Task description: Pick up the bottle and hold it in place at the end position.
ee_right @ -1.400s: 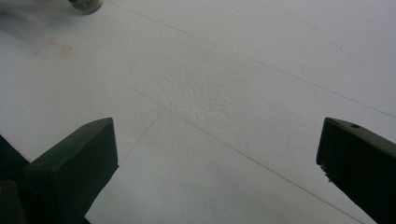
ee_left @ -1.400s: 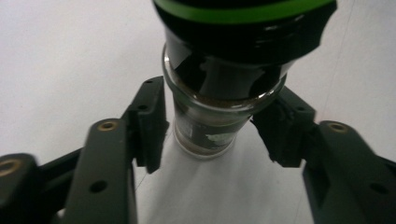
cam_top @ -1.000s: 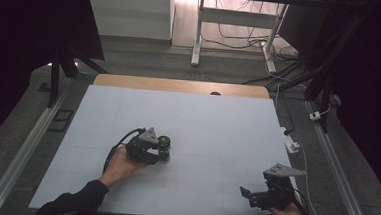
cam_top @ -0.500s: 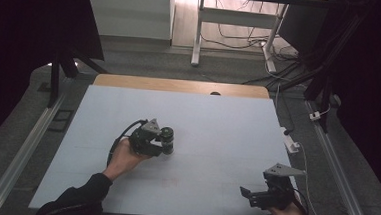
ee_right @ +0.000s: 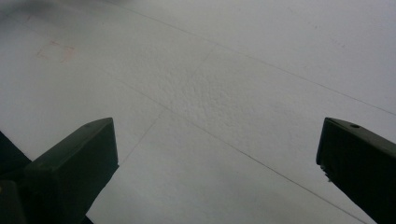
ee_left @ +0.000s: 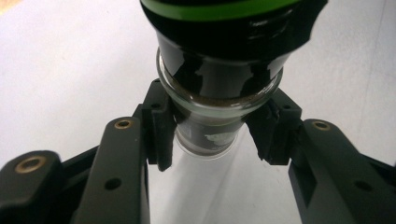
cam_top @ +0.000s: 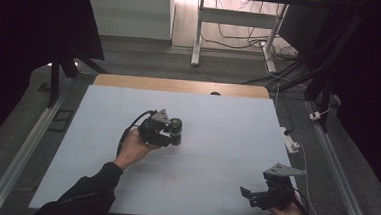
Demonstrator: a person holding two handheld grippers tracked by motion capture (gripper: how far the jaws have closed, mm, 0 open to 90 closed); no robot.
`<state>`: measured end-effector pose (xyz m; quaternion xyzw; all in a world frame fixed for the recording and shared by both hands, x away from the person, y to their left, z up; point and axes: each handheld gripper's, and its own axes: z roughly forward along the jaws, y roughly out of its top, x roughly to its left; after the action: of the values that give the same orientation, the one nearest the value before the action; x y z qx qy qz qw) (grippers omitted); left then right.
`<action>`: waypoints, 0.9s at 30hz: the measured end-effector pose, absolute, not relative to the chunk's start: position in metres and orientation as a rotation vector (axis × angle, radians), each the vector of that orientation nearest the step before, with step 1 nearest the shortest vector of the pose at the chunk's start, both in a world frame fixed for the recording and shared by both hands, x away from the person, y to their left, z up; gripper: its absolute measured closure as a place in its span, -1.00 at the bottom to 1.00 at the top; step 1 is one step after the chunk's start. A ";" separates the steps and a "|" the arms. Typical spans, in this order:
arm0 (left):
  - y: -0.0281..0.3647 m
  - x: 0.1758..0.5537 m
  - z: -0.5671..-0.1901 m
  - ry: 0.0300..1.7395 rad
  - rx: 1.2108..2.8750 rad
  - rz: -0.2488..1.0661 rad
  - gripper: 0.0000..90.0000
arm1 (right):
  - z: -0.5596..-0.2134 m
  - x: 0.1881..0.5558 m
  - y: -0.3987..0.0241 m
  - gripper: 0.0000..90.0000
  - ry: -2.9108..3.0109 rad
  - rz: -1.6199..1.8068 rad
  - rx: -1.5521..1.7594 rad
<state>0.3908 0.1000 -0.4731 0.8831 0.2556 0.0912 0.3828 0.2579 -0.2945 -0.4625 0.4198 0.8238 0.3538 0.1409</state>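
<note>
Pale and bare, the bench (cam_top: 210, 154) carries a white sheet with a strip of wood along its far edge, and beyond that edge lie a grey floor, a white table leg and loose cables. Left of the bench's middle, the left gripper (cam_top: 169, 131) has its jaws clamped on the neck of a dark glass jar (ee_left: 219, 70) with a green band, the pads (ee_left: 161, 135) pressing on the glass from both sides. Near the near right corner, the right gripper (cam_top: 247, 195) hangs with its jaws spread wide over the sheet, nothing between them.
</note>
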 end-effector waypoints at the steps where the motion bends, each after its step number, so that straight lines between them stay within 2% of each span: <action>1: 0.099 0.393 -0.472 0.645 2.262 0.238 0.19 | -0.463 0.258 -0.295 -1.00 2.379 1.022 1.212; 27: 0.090 0.424 -0.500 0.675 2.262 0.251 0.19 | -0.463 0.258 -0.294 -1.00 2.387 1.020 1.204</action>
<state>0.4236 0.0903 -0.4999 0.8835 0.2638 0.0980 0.3745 0.2576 -0.2940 -0.4628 0.4168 0.8259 0.3531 0.1395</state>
